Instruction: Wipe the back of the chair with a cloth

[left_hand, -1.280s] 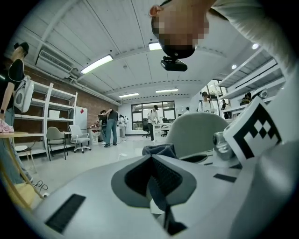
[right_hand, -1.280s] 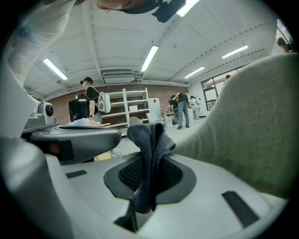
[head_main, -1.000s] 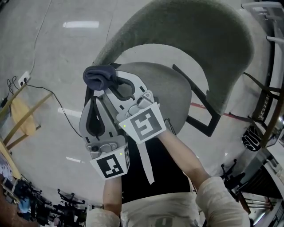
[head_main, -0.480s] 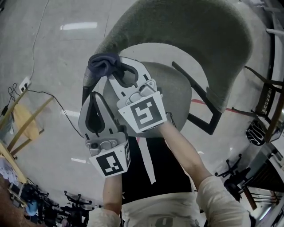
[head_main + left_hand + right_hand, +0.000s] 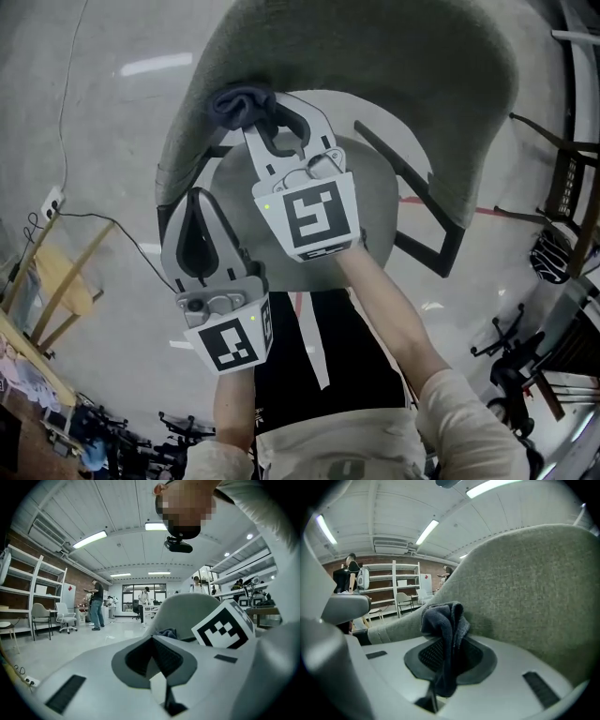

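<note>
Right tool (image 5: pixel 255 127) grasps the dark cloth (image 5: pixel 236 101) at the chair back (image 5: pixel 394 66). Left tool (image 5: pixel 195 202) is clenched, empty.

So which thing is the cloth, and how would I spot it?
Find the big grey-green fabric chair with the curved backrest. Close by that backrest, the right gripper pinches a small bunched cloth. It is dark blue-grey and crumpled, unlike the pale chair fabric and the light gripper body.
</note>
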A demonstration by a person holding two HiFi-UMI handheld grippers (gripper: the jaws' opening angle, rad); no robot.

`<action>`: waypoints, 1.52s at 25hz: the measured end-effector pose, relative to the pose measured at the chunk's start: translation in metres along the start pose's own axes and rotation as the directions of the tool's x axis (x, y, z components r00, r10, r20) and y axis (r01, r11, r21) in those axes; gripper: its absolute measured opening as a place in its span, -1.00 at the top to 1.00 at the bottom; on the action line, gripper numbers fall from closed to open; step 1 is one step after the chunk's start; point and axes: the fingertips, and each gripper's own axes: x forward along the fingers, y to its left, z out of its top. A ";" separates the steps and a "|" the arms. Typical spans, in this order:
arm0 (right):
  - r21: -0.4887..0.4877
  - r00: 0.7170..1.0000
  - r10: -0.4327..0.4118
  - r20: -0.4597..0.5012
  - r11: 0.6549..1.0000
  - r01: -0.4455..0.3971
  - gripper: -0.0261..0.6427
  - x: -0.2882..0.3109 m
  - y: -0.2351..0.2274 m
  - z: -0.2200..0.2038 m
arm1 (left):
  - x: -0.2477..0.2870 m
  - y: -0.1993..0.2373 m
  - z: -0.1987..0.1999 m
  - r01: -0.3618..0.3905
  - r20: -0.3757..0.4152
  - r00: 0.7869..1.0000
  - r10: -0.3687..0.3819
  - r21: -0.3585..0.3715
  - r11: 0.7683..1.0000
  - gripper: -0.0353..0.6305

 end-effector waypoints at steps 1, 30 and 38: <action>0.014 1.000 -0.027 -0.004 1.000 0.027 0.74 -0.002 -0.008 -0.001 | 0.003 -0.003 0.000 0.009 0.001 1.000 -0.009 0.003 1.000 0.85; 0.310 0.503 -0.856 -0.118 0.449 0.838 0.74 -0.237 -0.187 -0.068 | 0.022 -0.155 -0.004 0.561 -0.036 0.827 -0.560 0.088 0.823 0.85; 0.345 0.378 -0.913 -0.152 0.309 0.886 0.74 -0.283 -0.176 -0.089 | 0.009 -0.187 -0.009 0.666 -0.052 0.745 -0.665 0.116 0.737 0.85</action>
